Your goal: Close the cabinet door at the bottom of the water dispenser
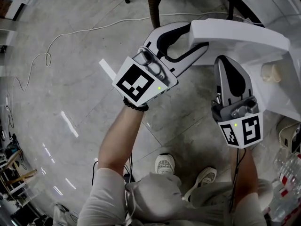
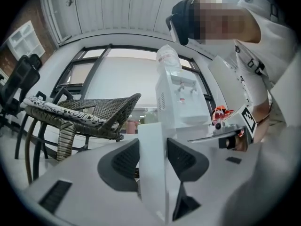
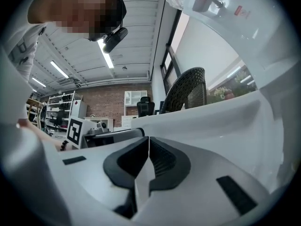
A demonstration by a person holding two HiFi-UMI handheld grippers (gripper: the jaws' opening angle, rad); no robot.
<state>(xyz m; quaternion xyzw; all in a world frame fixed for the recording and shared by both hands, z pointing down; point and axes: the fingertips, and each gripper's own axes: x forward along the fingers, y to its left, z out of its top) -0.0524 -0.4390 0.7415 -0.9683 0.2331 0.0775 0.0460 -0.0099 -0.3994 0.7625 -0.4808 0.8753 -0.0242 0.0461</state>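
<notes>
Head view — left gripper (image 1: 195, 34) at frame centre, clamped on the edge of the white cabinet door (image 1: 244, 39) that juts out at upper right. Right gripper (image 1: 225, 62) just below the door, jaws together.

Left gripper view — door edge pinched between both pads (image 2: 123, 163), water dispenser (image 2: 181, 102) behind, wicker chair (image 2: 89, 112) at left.

Right gripper view — jaws closed, nothing between.

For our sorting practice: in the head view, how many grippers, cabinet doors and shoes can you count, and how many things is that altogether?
grippers: 2 (left gripper, right gripper)
cabinet door: 1
shoes: 2
total: 5
</notes>
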